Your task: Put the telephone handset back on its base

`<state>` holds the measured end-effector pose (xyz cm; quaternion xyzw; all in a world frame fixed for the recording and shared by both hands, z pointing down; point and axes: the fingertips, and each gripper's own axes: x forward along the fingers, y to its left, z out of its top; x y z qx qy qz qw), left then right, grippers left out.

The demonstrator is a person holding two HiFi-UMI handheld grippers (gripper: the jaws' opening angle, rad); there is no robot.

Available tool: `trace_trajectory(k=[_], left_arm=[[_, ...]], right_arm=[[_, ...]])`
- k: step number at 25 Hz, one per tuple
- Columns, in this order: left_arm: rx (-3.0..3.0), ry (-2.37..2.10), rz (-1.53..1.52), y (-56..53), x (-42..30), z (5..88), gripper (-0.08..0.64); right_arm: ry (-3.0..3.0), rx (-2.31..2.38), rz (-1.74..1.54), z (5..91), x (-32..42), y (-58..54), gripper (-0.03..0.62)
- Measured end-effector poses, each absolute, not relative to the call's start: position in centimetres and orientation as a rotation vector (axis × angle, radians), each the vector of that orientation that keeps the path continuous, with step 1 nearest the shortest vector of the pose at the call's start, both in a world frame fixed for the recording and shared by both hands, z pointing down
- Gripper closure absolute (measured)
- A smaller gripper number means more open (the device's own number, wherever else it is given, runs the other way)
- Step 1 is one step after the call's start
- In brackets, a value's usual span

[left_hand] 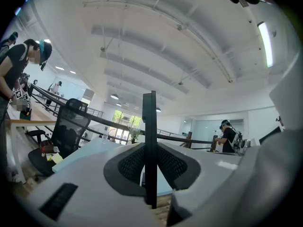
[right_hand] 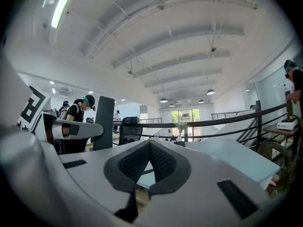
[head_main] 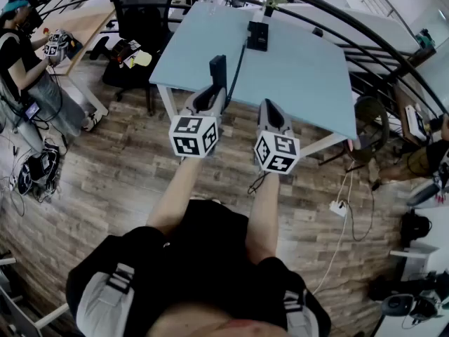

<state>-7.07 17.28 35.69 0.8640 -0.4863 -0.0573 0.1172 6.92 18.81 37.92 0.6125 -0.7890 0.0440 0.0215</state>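
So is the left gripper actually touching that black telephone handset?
Touching. In the left gripper view, the left gripper has both dark pads pressed on the sides of the upright handset, with no gap.

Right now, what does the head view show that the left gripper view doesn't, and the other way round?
Head view only: the telephone base sitting far back on the light blue table, with a cord leading to it. Left gripper view only: the pads of the left gripper pressed on the handset, seen edge-on and upright. Both: the handset, the table and the black office chair.
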Motion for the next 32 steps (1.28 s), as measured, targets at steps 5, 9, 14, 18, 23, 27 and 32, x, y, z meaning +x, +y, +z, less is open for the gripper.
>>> trace_trajectory(k=[5,9,14,18,23,27,32], left_arm=[[2.532,-1.451,-0.168,16.8,-6.3,34.9,0.489],[2.536,-1.449,-0.155,16.5,-5.9,34.9,0.488],[2.531,-1.466,-0.148,15.8,-5.7,34.6,0.489],[2.529,-1.468,-0.172,15.7,-5.0,34.0,0.488],[2.524,-1.471,-0.183,15.8,-3.7,34.1,0.488],[2.522,-1.473,-0.193,15.5,-3.3,34.1,0.488],[2.535,-1.483,-0.212,14.3,-3.1,33.1,0.488]], right_arm=[[-2.484,1.927,0.087,36.8,8.0,18.4,0.598],[-2.516,1.930,0.118,37.1,8.2,17.6,0.598],[-2.530,1.897,0.120,36.8,8.0,16.5,0.598],[-2.536,1.873,0.114,36.3,8.8,16.4,0.598],[-2.542,1.867,0.130,37.0,10.7,16.4,0.598],[-2.543,1.855,0.134,37.1,11.4,16.0,0.598],[-2.559,1.847,0.125,36.6,11.8,14.8,0.598]])
